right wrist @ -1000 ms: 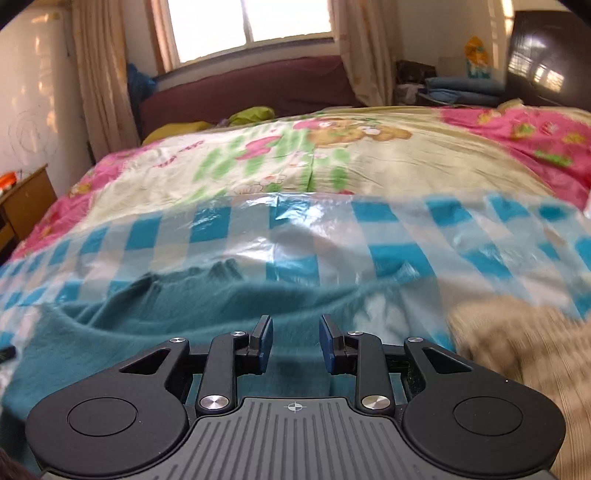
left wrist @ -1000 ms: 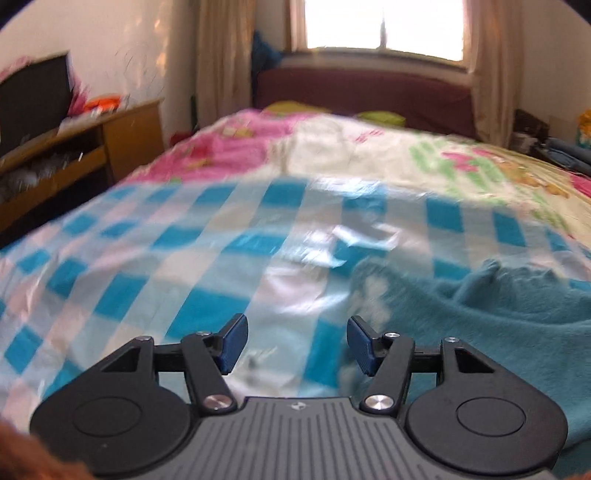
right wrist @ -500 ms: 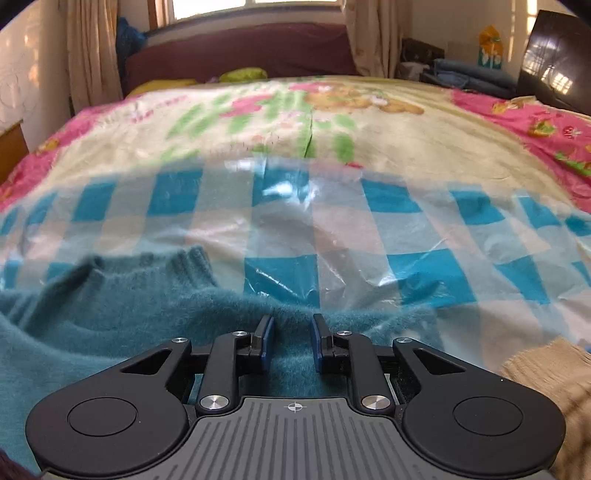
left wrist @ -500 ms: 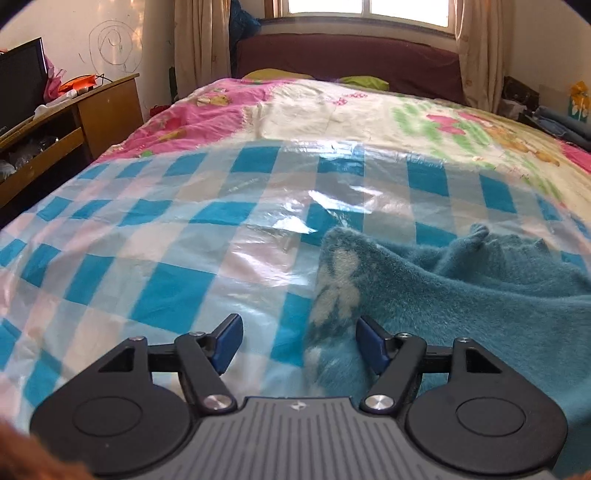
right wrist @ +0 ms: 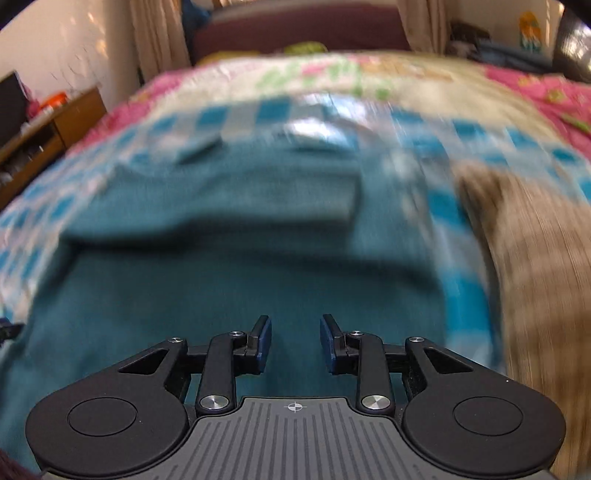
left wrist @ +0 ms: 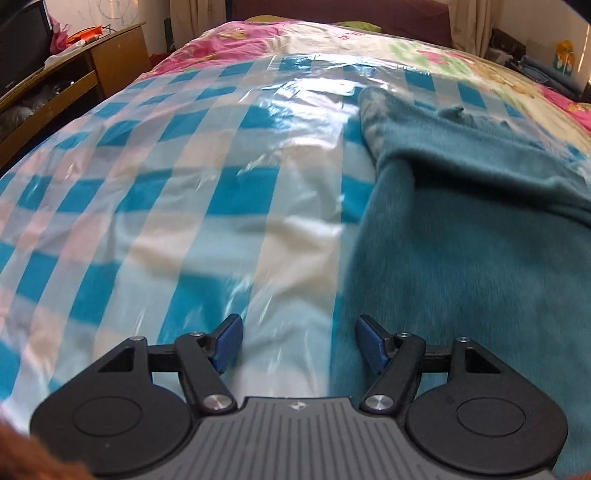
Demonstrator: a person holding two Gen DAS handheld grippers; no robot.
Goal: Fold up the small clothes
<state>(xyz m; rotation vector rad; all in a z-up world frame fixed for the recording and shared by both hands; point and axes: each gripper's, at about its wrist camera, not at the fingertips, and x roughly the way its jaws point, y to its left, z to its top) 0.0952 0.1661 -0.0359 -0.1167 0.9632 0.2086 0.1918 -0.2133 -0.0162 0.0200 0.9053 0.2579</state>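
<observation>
A teal knitted garment [left wrist: 480, 229] lies on the blue-and-white checked plastic sheet [left wrist: 184, 177], its top part folded back over the body [right wrist: 229, 192]. My left gripper [left wrist: 299, 341] hangs open above the garment's left edge, the sheet showing between its fingers and nothing in them. My right gripper [right wrist: 295, 341] hovers over the lower middle of the teal garment [right wrist: 221, 295]; its jaws are opening and nothing is pinched between them. The right wrist view is blurred.
A beige ribbed garment [right wrist: 528, 266] lies to the right of the teal one. A pink floral quilt [left wrist: 236, 37] covers the bed beyond the sheet. A wooden cabinet [left wrist: 74, 74] stands at the left, and a dark headboard [right wrist: 295, 29] lies at the far end.
Both grippers pulled back toward the near side of the bed and tipped further down. The garment's top now lies folded over its body. The right jaws stand wider than before.
</observation>
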